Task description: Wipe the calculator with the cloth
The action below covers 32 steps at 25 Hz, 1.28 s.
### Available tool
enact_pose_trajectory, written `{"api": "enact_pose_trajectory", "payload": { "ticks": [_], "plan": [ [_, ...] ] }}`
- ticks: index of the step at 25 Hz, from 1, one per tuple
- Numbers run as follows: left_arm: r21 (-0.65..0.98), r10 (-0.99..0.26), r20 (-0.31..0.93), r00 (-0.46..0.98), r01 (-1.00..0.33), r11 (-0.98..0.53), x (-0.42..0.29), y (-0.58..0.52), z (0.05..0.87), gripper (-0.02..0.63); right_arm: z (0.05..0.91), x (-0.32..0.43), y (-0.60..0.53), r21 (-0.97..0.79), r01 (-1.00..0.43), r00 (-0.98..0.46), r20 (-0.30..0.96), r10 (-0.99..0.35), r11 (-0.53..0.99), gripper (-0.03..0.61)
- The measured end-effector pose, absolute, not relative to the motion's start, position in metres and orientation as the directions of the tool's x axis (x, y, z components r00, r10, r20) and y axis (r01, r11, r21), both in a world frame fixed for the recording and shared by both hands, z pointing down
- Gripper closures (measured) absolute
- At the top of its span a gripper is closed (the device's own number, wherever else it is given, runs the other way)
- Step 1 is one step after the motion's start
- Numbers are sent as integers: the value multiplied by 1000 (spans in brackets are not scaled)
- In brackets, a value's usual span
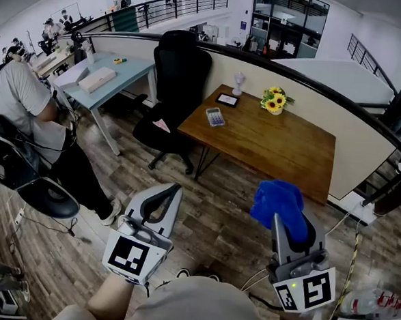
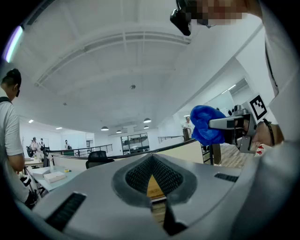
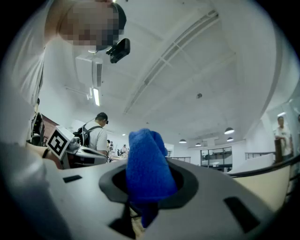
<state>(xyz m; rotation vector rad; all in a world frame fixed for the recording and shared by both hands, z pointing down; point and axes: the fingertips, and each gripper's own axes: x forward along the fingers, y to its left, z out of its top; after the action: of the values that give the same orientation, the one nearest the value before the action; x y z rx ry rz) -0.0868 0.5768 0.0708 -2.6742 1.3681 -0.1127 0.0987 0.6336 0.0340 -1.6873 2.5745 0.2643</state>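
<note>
Person far left: sits side-on, white shirt, dark straps over back. Beside, to the right: pale desk w/ flat white box on top, then black chair pulled up to wood table.

L gripper: hangs low in head view, left of centre, over plank floor, well short of table. Jaws together at tips, nothing between; own view shows only a sliver of wood tabletop through small gap behind the closed tips. Marker cube at near end, by forearm.

Calculator: lies flat near table's left corner, well apart from both grippers, untouched. Just behind it: small dark tablet and white figurine. Further right, by back edge: sunflowers. Rest of tabletop bare.

R gripper: right of centre, also over floor, off table's near edge. Clamped on blue cloth; cloth bunches up above jaw tips and dangles a bit below them, per own view. Points roughly toward table.

Far lower right: plastic bottle lying on floor, blurry.
</note>
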Motion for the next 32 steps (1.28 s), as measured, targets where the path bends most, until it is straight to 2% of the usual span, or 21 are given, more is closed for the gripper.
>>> {"api": "enact_pose_trajectory", "payload": {
  "ticks": [7, 23, 32],
  "plan": [
    [-137, -810, 2, 586, -802, -581, -64, 573, 72, 611, 43, 118, 629, 95, -908, -418, -117, -901, 409, 472],
    [-113, -835, 52, 548, -828, -550, -38, 577, 105, 611, 97, 153, 618, 46, -902, -429, 37, -903, 430, 474],
    [-133, -845, 47, 533, -835, -534, -42, 520, 107, 611, 98, 154, 556, 32, -896, -441, 37, -897, 442, 472]
  ]
}}
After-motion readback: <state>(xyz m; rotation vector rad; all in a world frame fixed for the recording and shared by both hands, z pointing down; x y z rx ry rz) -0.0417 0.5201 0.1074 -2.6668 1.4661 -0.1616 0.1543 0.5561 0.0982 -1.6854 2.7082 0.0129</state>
